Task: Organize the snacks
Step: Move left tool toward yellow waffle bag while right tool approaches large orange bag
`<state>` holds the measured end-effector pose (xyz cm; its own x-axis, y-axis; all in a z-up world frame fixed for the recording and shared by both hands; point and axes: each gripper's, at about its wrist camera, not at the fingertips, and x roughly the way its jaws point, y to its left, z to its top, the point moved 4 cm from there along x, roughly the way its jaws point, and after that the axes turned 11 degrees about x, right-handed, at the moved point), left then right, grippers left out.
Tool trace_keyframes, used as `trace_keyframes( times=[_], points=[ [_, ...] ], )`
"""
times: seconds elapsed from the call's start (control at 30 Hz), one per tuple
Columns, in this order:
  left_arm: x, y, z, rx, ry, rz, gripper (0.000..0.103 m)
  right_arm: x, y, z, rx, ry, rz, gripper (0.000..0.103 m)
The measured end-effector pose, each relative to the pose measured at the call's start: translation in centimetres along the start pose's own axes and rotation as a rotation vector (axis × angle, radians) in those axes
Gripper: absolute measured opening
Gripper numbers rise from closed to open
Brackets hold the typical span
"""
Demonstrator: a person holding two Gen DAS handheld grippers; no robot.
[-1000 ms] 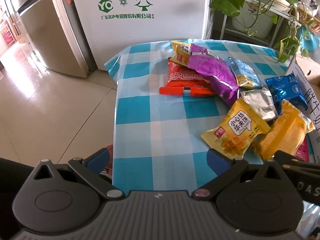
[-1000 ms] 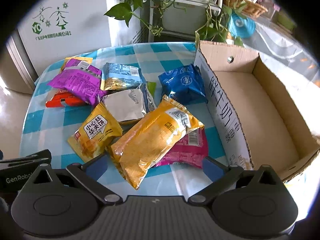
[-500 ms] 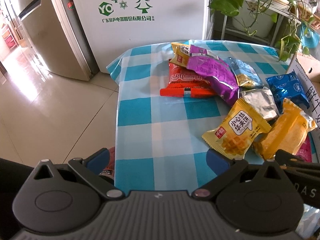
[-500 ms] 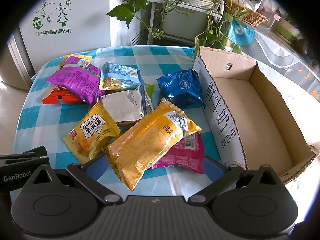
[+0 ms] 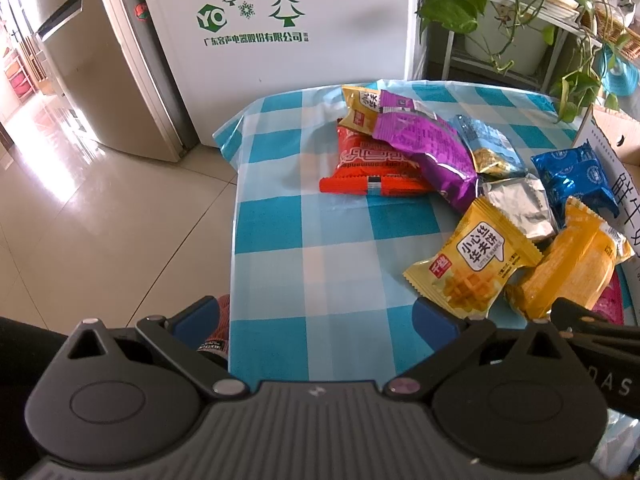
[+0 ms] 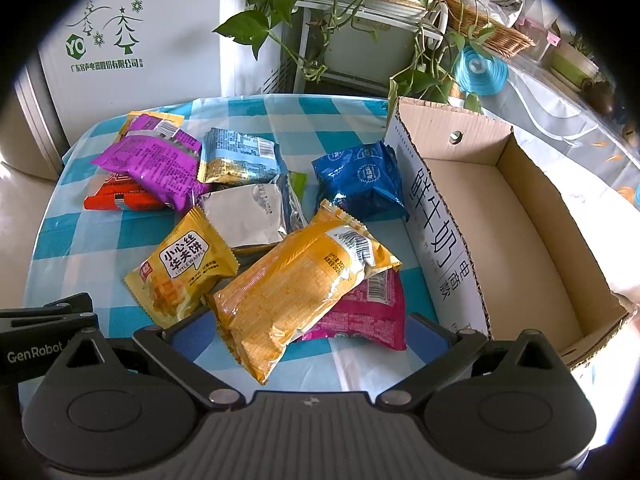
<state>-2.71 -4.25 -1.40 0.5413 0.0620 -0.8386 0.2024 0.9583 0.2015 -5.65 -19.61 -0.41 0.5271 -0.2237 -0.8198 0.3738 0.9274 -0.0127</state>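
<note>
Both claws are spread and empty. The right gripper (image 6: 307, 330) straddles the near end of the orange snack pack (image 6: 298, 290), which overlaps the pink packet (image 6: 362, 314); clenching may snag both. The empty cardboard box (image 6: 516, 216) sits right; the left gripper (image 5: 316, 322) hovers over bare tablecloth (image 5: 304, 216).

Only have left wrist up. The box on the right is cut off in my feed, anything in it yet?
Observer: Nothing. The right wrist view shows the cardboard box open on top, its floor bare.
Operator: What's under the big orange pack? I see a pink sliver.
Observer: A magenta packet, partly covered by the orange pack, lying beside the box's printed wall.
Operator: Right gripper holding anything?
Observer: No. The right gripper is open and empty, with the orange pack's near end between its fingers.
</note>
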Motion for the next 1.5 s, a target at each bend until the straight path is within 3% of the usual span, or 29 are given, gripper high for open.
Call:
trace_keyframes(
  times=[0.9,1.2,1.5],
  points=[
    [-0.3,-0.4,0.0,-0.009,-0.016,-0.05,0.099,-0.1,-0.8,0.0,0.026,0.001,0.017,0.103],
    [-0.3,-0.3,-0.2,-0.039,-0.019,-0.122,0.101,-0.2,-1.7,-0.1,0.077,0.025,0.072,0.103],
    [0.8,0.4,-0.7,-0.062,0.019,-0.133,0.101,-0.7,-3.6,-0.6,0.193,0.088,0.221,0.103]
  ],
)
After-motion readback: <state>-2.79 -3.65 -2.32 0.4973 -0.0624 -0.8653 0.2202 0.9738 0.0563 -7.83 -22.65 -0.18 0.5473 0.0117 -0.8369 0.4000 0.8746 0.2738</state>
